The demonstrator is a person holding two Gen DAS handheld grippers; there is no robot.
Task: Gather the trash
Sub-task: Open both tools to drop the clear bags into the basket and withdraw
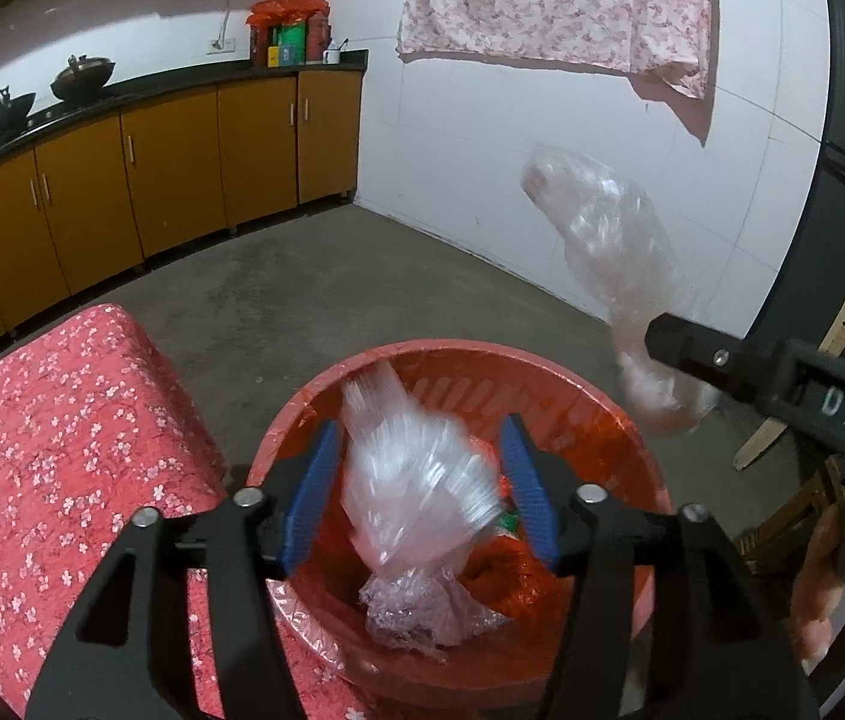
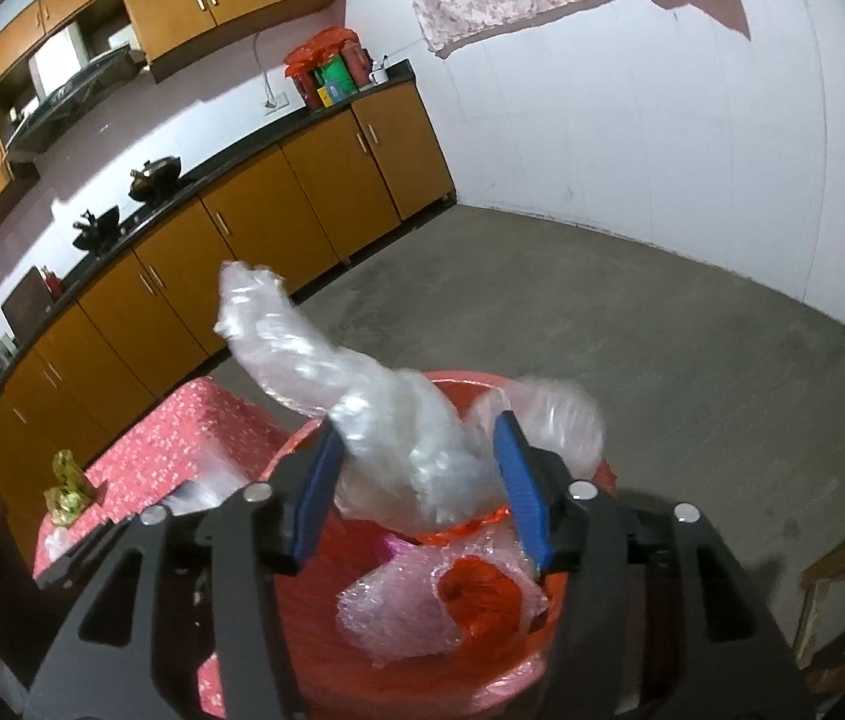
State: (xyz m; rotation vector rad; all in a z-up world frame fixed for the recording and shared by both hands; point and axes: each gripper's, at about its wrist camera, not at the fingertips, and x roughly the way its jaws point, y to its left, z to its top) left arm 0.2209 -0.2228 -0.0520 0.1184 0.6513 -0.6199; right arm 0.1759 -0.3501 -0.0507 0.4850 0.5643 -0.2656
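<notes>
Two sets of blue-padded jaws hang over one red bin (image 1: 602, 420). We see the left gripper (image 1: 419, 495) w/ jaws spread; a blurred clear plastic bag (image 1: 416, 480) sits between the pads, apparently touching neither, lower end down in the bin. Right gripper (image 2: 419, 492) also has jaws spread, w/ a long bubble-wrap roll (image 2: 326, 360) between them; pad contact we can't tell, and its top sticks up and left past the rim. Inside the bin: crumpled bubble wrap (image 2: 398, 606) and orange-red plastic (image 2: 476, 594), approx. half filling it. Just left of the bin is a worktop (image 1: 62, 408) under a pink floral cloth, its edge touching or nearly touching the rim. Beyond the bin, bare concrete floor (image 2: 602, 312) runs to the orange cabinets (image 1: 170, 162) and white wall.
</notes>
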